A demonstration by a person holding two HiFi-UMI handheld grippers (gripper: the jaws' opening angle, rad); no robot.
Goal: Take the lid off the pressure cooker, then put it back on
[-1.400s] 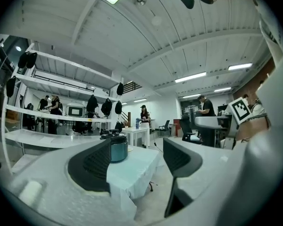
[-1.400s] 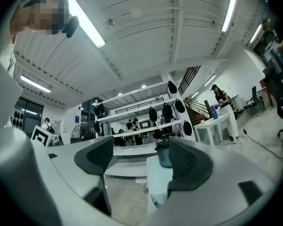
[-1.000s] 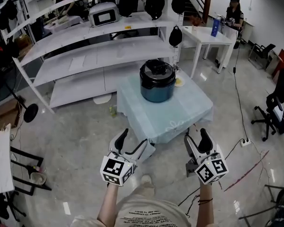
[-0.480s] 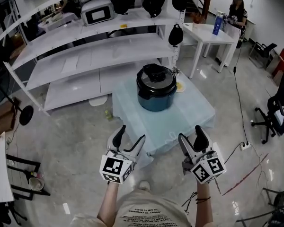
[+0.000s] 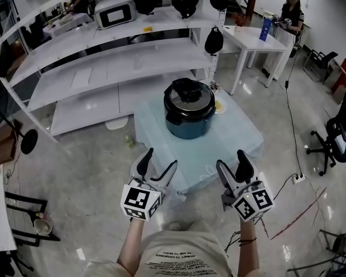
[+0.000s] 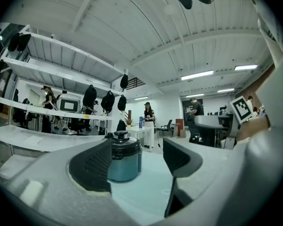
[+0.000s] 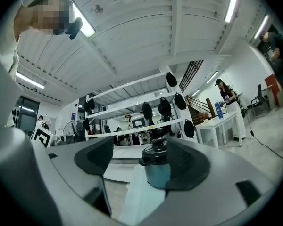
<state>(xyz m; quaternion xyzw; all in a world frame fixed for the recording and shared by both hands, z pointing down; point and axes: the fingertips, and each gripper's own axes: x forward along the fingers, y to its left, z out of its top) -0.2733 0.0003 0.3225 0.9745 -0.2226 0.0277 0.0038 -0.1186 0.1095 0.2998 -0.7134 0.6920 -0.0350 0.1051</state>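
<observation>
1. Head view: the round, teal-bodied pressure cooker (image 5: pixel 188 120) stands on the low table draped in pale blue cloth (image 5: pixel 233 137). Its black lid (image 5: pixel 188 98) is seated, with a raised black handle (image 5: pixel 187 87) at the centre. My left gripper (image 5: pixel 158 161) and right gripper (image 5: pixel 232 161) both hang short of the table's near edge, well apart from the pot. Each has its jaws spread and carries nothing. I judge that I am on the approach, and the lid has not yet been touched.

2. Left gripper view: the jaws are released with only air between them. The pressure cooker (image 6: pixel 125 161) shows far off in the gap, close against the left pad rather than centred. To do this well, I want to bring this gripper in low and level. It should end beside the teal wall, ready to steady the body so the pot does not turn or slide on the cloth.

3. Right gripper view: the jaws gape and are empty. The pressure cooker (image 7: pixel 155 173) sits partly behind the right pad. I should line the gap up on the lid's handle and come down from above. I should clamp squarely across it only once it is fully between the pads. The lid probably needs a twist to unlock before it lifts. I will note its orientation so it goes back the same way.
</observation>
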